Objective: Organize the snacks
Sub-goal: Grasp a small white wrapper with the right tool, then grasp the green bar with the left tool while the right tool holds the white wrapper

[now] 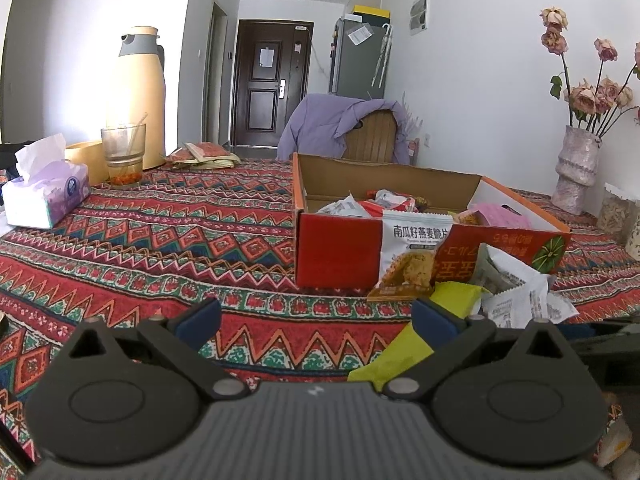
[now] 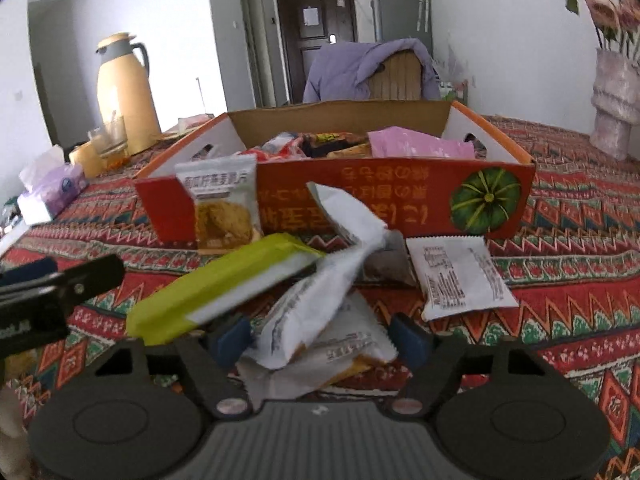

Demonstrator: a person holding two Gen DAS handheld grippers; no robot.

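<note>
A red cardboard box (image 1: pixel 340 252) (image 2: pixel 400 200) holds several snack packets on the patterned tablecloth. An oat crisp packet (image 1: pixel 412 256) (image 2: pixel 222 208) leans on its front wall. A yellow-green packet (image 1: pixel 404 344) (image 2: pixel 216 288) lies in front, beside white packets (image 1: pixel 516 292) (image 2: pixel 460 276). My left gripper (image 1: pixel 316 326) is open and empty above the cloth, its right finger over the yellow-green packet. My right gripper (image 2: pixel 322 338) is open around a white packet (image 2: pixel 316 312) lying on another packet; I cannot tell if the pads touch it.
A tissue pack (image 1: pixel 44 196), a glass (image 1: pixel 122 156) and a yellow thermos (image 1: pixel 138 96) stand at the far left. A vase of dried roses (image 1: pixel 576 172) stands at the far right. A chair with a purple jacket (image 1: pixel 344 124) is behind the box.
</note>
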